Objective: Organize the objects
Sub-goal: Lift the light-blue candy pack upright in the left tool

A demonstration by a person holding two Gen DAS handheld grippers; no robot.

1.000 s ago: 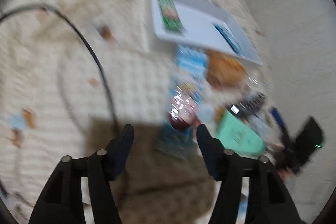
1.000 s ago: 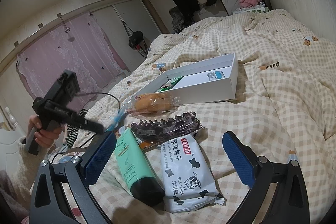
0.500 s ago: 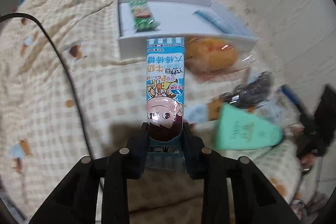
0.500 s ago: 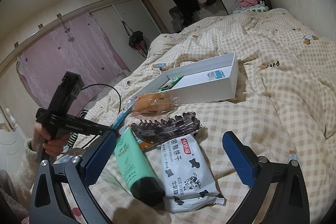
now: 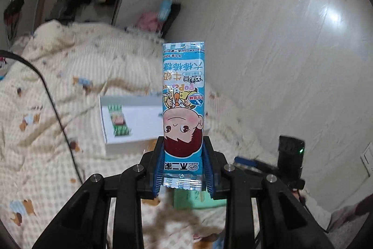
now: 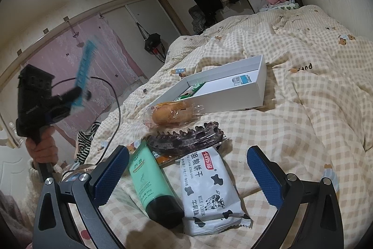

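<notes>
Between the pads of the left gripper [image 5: 183, 163], the blue candy packet [image 5: 183, 106] is now clamped and lifted off the bedspread it lay on a second ago. Beyond it waits the white box [image 5: 130, 119], its likely destination. The right gripper [image 6: 186, 175] idles open over the green tube [image 6: 151, 175].

Blue candy packet [image 5: 183, 106] upright, clamped in left claw [image 5: 183, 167].

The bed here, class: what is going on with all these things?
A person is tidying items into a white box on the bed. The left gripper is shut on a blue candy packet, lifted off the bedding. The right gripper hangs open over a green tube and a biscuit packet, holding nothing.
</notes>
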